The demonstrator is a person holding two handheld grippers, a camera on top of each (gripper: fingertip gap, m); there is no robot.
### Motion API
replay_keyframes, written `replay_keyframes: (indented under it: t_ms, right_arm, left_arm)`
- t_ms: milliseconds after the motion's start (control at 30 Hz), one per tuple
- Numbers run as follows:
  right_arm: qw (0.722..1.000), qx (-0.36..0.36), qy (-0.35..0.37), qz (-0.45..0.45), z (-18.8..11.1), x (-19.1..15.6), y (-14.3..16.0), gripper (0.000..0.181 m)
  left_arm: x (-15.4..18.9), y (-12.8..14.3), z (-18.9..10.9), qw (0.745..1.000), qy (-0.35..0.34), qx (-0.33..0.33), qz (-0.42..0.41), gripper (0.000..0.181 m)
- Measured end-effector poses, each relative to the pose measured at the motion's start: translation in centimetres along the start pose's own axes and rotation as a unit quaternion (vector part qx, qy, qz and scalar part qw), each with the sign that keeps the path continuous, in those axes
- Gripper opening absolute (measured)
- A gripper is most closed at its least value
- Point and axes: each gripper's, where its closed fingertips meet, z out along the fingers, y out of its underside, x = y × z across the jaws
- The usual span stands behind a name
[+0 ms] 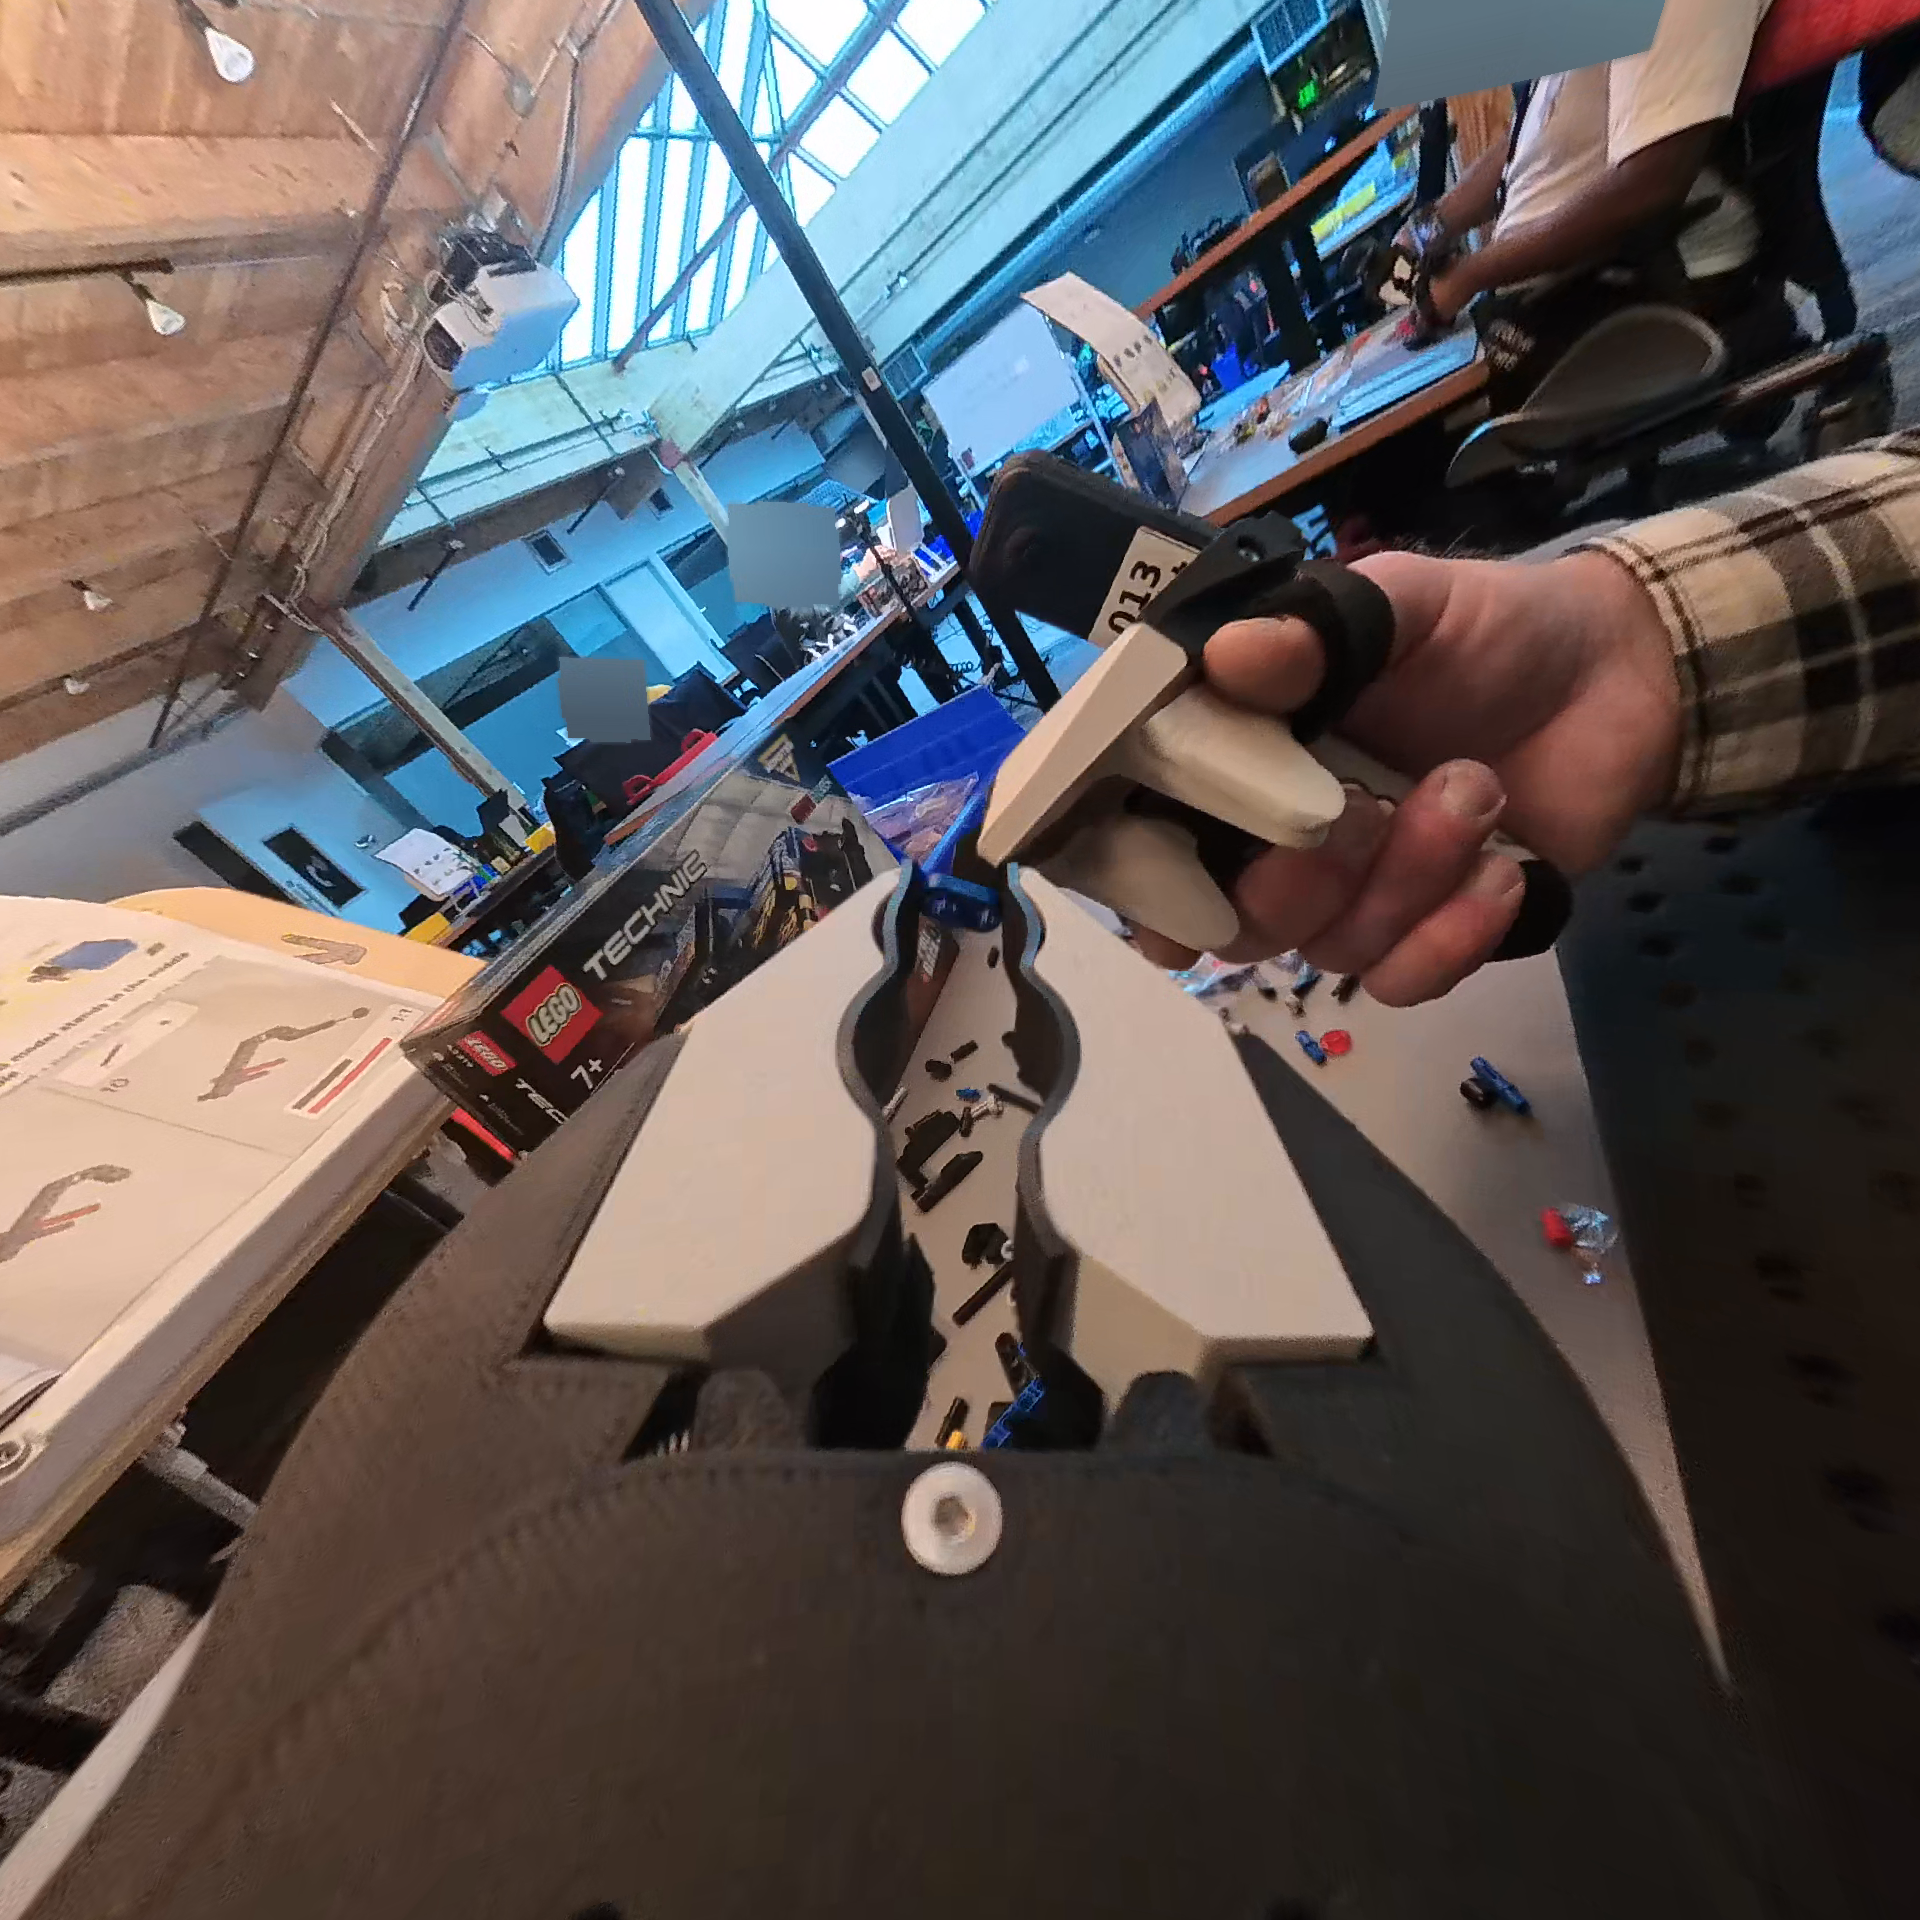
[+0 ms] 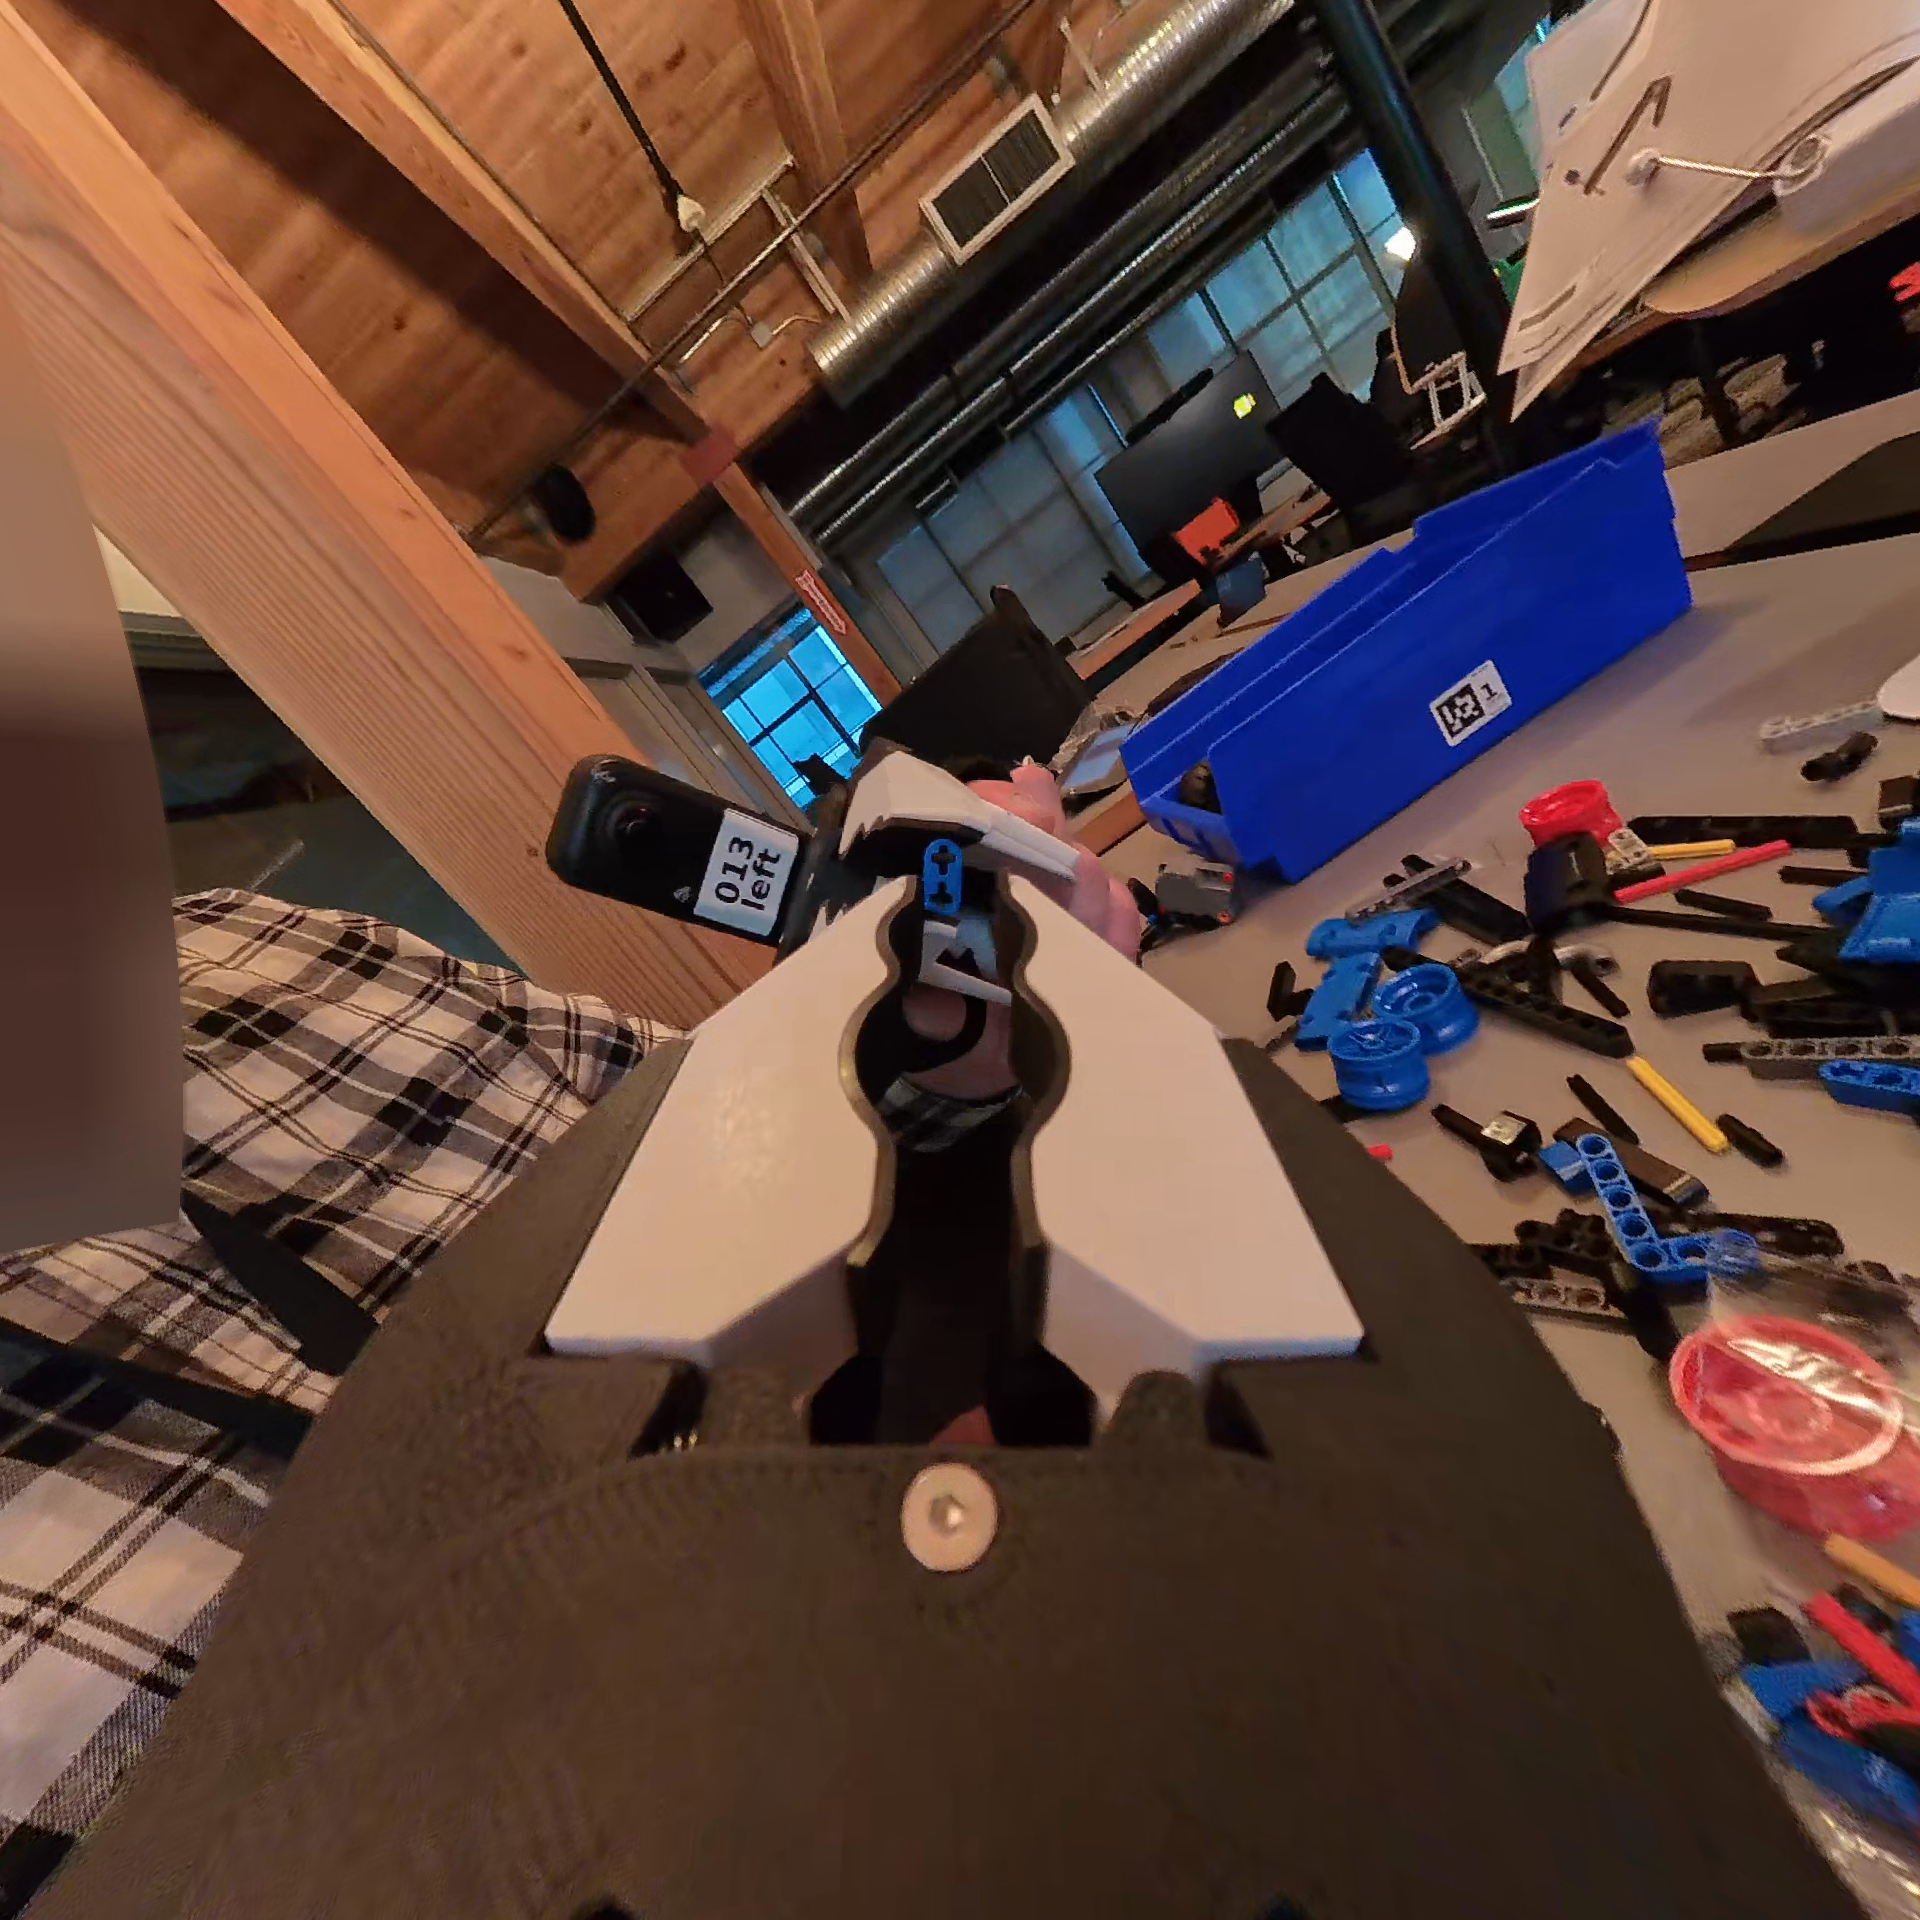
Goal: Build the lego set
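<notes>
**Small blue piece pinched at meeting fingertips above the worktop**

The left hand-held gripper (image 1: 961, 902) has its fingers closed around a small blue Lego piece (image 1: 961, 902) at the tips. The right hand-held gripper (image 2: 943, 896) meets it tip to tip and also touches the same blue piece (image 2: 942, 876); whether it truly clamps it I cannot tell. A hand (image 1: 1455, 790) in a plaid sleeve holds the right hand-held gripper.

A blue bin (image 2: 1434, 665) stands on the grey worktop (image 2: 1766, 665); something dark shows at its near end, the rest of its inside is hidden. A clear bag (image 2: 1808, 1423) with red parts lies near loose blue wheels (image 2: 1397, 1034), black beams and yellow axles. The Lego box (image 1: 623, 997) stands beside the open instruction booklet (image 1: 156, 1122).
</notes>
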Motion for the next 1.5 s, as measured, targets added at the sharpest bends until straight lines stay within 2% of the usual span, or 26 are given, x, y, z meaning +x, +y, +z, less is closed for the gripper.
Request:
replay_keyframes:
  t_ms: [300, 533, 567, 967, 1500]
  right_arm:
    - [0.999, -0.034, -0.01, 0.004, 0.4, -0.2, 0.7, 0.013]
    - [0.996, -0.084, -0.018, -0.005, 0.9, -0.7, 1.9, 0.017]
    - [0.996, -0.086, -0.015, -0.01, 0.9, -0.5, 1.9, 0.011]
    - [0.997, -0.063, -0.037, -0.013, 1.4, -1.2, 1.6, 0.009]
    - [0.997, -0.057, -0.007, -0.041, 2.0, -0.4, 1.7, 0.005]
  left_arm:
    - [0.6, -0.1, -0.5, 0.999, 0.031, 0.009, 0.0, 0.013]
    - [2.0, 0.4, -0.5, 0.995, 0.061, -0.016, 0.071, 0.013]
    - [2.0, 0.3, -0.5, 0.995, 0.062, -0.018, 0.073, 0.013]
    - [1.7, -0.4, -0.9, 0.996, 0.056, 0.001, 0.071, 0.012]
    - [0.9, 0.2, -1.5, 0.997, 0.04, -0.018, 0.067, 0.011]
